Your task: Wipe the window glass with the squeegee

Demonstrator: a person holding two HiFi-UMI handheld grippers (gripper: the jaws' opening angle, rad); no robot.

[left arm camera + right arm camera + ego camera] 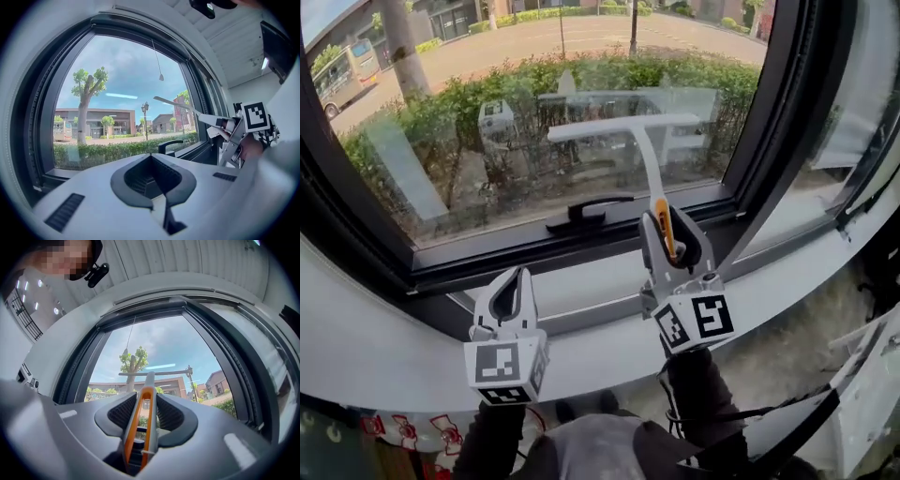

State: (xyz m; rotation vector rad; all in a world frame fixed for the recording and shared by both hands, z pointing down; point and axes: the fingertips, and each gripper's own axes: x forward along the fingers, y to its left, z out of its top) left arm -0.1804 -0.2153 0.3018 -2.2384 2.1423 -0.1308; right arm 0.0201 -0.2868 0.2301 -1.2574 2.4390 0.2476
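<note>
Dark sleeves at the bottom edge, one gripper in each hand. Left gripper (516,277) has its jaws closed together, nothing between them, and hovers low over the curved white window sill (375,328), apart from the glass. Right gripper (673,225) sits just beside it and higher, jaws clamped on the orange-trimmed handle of the grey T-shaped plastic squeegee (649,155). The shaft runs up and away from the jaws; the horizontal blade is up at the window glass (487,159), above the black lever window handle (586,212) on the lower rail. Can't tell whether the blade actually touches the pane. Dark window frame (778,122) runs along the right side. Outside: a green hedge (694,84), a tree trunk (401,47), a paved road and a parked bus (342,70) far left.
</note>
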